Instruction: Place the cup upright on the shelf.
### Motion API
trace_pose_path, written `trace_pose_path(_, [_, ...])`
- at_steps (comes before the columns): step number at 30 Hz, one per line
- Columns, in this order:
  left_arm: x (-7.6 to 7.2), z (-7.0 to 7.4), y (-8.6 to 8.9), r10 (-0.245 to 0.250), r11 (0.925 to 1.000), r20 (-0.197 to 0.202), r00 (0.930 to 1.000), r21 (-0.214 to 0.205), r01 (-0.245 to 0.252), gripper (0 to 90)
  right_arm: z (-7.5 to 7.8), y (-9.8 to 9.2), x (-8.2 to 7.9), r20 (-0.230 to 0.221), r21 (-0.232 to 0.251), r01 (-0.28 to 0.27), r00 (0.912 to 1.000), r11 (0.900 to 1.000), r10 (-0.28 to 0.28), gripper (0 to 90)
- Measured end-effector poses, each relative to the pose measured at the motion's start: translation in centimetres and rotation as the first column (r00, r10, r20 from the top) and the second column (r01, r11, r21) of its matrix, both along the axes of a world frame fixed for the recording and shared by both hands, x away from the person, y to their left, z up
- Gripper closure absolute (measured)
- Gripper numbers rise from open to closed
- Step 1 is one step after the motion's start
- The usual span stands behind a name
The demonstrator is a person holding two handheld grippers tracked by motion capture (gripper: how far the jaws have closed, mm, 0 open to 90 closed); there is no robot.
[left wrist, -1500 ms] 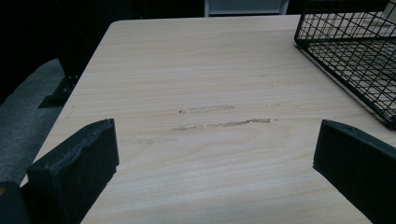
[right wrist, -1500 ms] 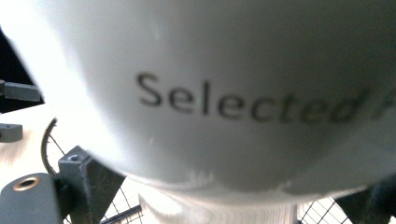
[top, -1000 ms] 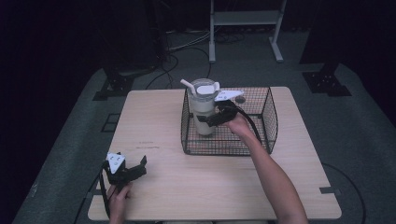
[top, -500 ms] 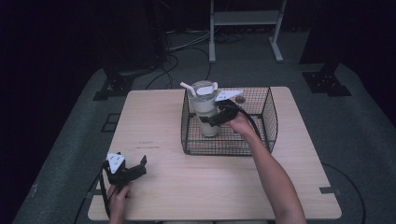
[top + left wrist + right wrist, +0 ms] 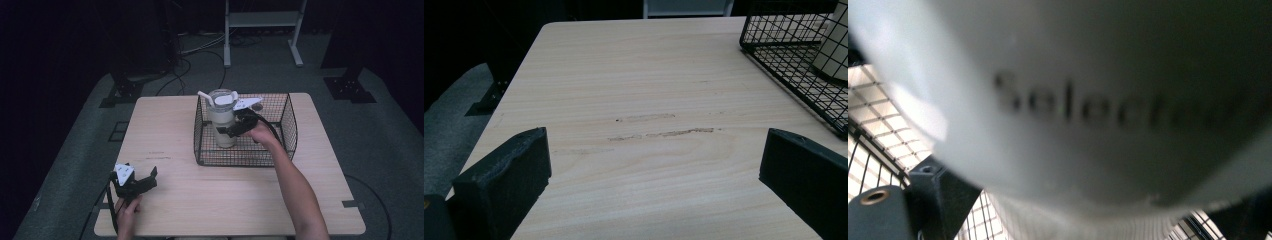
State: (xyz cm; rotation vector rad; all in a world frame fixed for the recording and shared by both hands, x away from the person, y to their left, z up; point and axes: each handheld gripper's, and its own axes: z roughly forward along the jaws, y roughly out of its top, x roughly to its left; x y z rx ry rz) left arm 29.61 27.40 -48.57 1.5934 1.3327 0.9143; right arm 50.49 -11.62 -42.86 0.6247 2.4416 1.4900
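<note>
Right now the pale tumbler (image 5: 222, 120), lidded with a straw, stands upright at the left end of the black wire basket (image 5: 280, 155) on the wooden table (image 5: 220, 200). I have my right gripper (image 5: 231, 129) clamped around its body, blurred lettering close to that camera. Near the table's front-left corner, my left gripper (image 5: 146, 181) sits spread wide, holding nothing.
</note>
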Motion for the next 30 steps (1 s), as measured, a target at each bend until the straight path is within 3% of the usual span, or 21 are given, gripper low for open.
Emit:
trace_pose_path(6, [0.01,-0.03,-0.04,-0.002,1.0,0.006,1.0,0.003,0.002,0.0,-0.23,-0.27,-0.13,0.005,0.012,-0.002,1.0,0.9999,0.002,8.1])
trace_pose_path(30, [0.01,-0.04,-0.06,-0.002,1.0,0.005,1.0,0.002,0.002,0.0,0.02,-0.94,-0.59,0.018,-0.018,0.007,0.9998,0.9998,-0.007,7.9])
